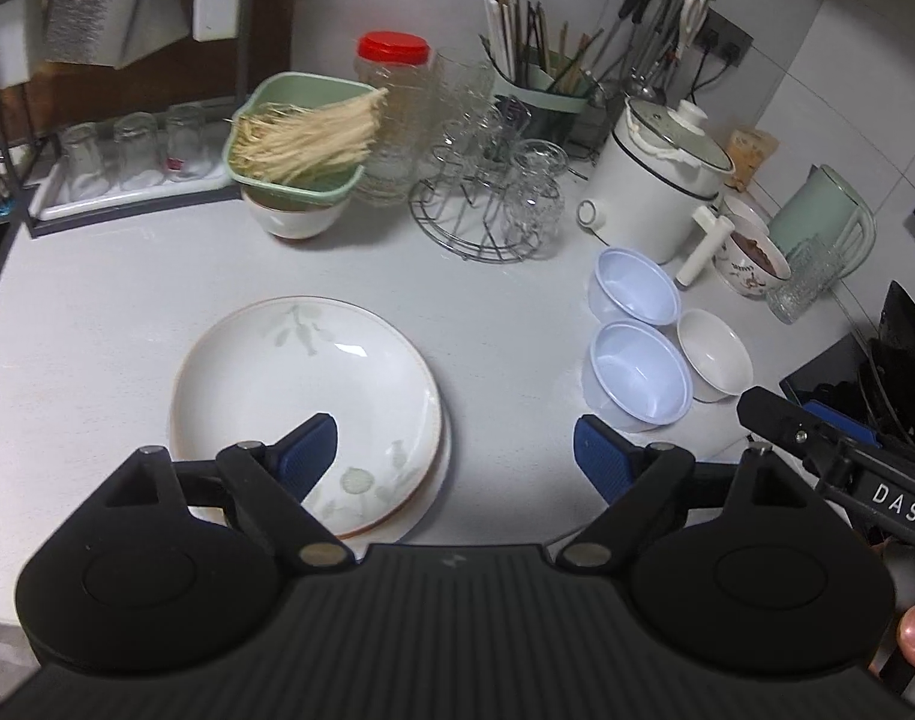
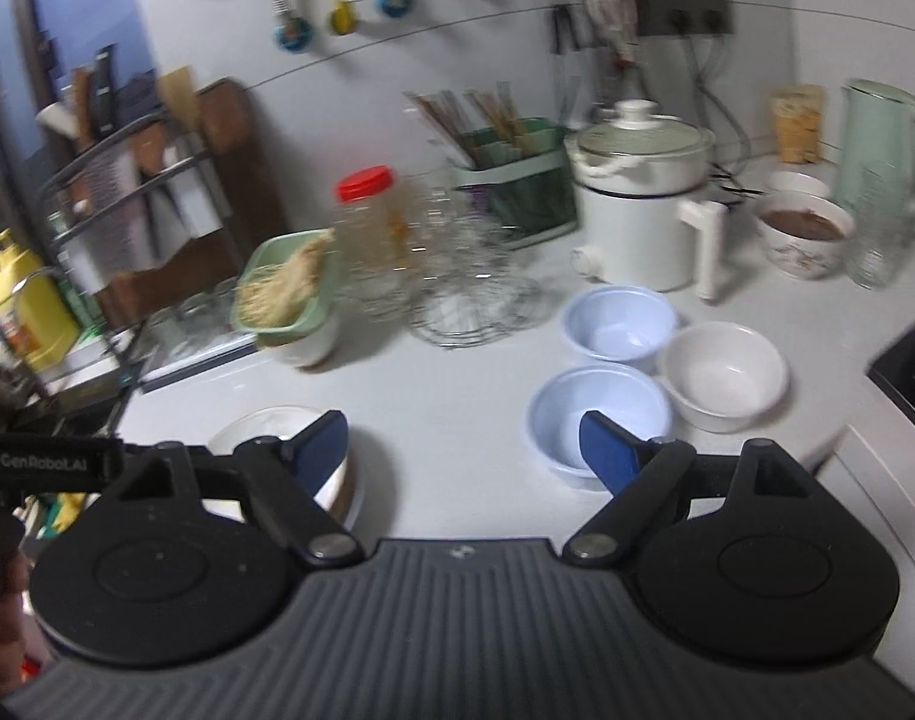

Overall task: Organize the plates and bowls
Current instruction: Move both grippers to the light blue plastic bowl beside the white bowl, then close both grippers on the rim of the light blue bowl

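Left tool (image 1: 455,450), fingers spread wide and grasping nothing, hovers over the near edge of the stacked plates (image 1: 289,384); its left blue pad (image 1: 310,450) overlaps the upper plate's rim. The plates are round, glossy white ceramic with a pale green leaf motif and a thin brown edge, lying flat on the matt white worktop (image 1: 97,312). Right tool (image 2: 463,450), likewise released and empty, sits just in front of the near blue bowl (image 2: 598,414), its right pad (image 2: 607,450) over that bowl's rim. A second translucent blue plastic bowl (image 2: 619,324) and a smooth white bowl (image 2: 724,375) cluster beside it, apparently touching. A wire glass rack (image 1: 475,222) stands behind
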Demonstrator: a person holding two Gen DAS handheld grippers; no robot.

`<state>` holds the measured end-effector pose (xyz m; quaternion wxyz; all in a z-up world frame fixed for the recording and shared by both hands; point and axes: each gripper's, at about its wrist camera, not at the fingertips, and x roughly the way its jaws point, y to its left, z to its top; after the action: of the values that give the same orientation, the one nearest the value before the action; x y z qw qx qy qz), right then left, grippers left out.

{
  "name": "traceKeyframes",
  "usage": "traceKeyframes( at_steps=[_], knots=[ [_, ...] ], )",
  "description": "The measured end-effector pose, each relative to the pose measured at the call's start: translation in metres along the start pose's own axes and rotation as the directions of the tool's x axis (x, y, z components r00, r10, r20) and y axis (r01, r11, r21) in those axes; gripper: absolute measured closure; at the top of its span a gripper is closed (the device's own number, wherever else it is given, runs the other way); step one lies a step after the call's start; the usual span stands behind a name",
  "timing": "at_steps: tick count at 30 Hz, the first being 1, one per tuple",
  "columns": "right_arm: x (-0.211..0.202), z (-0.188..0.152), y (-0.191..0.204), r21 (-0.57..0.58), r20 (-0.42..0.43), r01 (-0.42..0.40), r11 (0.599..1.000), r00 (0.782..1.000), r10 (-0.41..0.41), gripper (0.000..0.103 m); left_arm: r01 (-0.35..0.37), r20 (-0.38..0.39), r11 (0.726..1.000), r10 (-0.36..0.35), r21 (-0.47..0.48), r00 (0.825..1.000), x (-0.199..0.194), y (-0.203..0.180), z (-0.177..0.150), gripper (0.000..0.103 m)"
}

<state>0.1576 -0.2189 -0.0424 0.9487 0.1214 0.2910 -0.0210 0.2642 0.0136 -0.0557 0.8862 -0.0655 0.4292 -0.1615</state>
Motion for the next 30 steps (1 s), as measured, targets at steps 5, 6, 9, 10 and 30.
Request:
traceKeyframes(
  at_steps=[5, 6, 9, 10, 30],
  knots=[
    [0.011, -0.009, -0.026, 0.097, 0.012, 0.063, 0.993, 0.998, -0.065, 0.018, 0.064, -0.036, 0.997, -0.063, 0.04, 0.997, 0.039, -0.017, 0.005, 0.014],
    [0.015, -0.011, -0.03, 0.112, 0.011, 0.081, 0.99, 0.997, -0.083, 0.02, 0.075, -0.047, 0.996, -0.073, 0.054, 0.996, 0.047, -0.021, 0.008, 0.014],
    [0.025, -0.015, -0.04, 0.143, 0.001, 0.123, 0.982, 0.992, -0.124, 0.022, 0.111, -0.056, 0.99, -0.107, 0.082, 0.993, 0.07, -0.032, 0.016, 0.014],
    [0.027, -0.015, -0.044, 0.151, -0.002, 0.131, 0.98, 0.991, -0.132, 0.022, 0.122, -0.058, 0.988, -0.117, 0.09, 0.991, 0.077, -0.035, 0.02, 0.014],
    [0.13, -0.017, -0.093, 0.197, -0.114, 0.304, 0.932, 0.951, -0.286, 0.066, 0.307, -0.243, 0.944, -0.273, 0.119, 0.931, 0.226, -0.081, 0.055, 0.045]
  ],
)
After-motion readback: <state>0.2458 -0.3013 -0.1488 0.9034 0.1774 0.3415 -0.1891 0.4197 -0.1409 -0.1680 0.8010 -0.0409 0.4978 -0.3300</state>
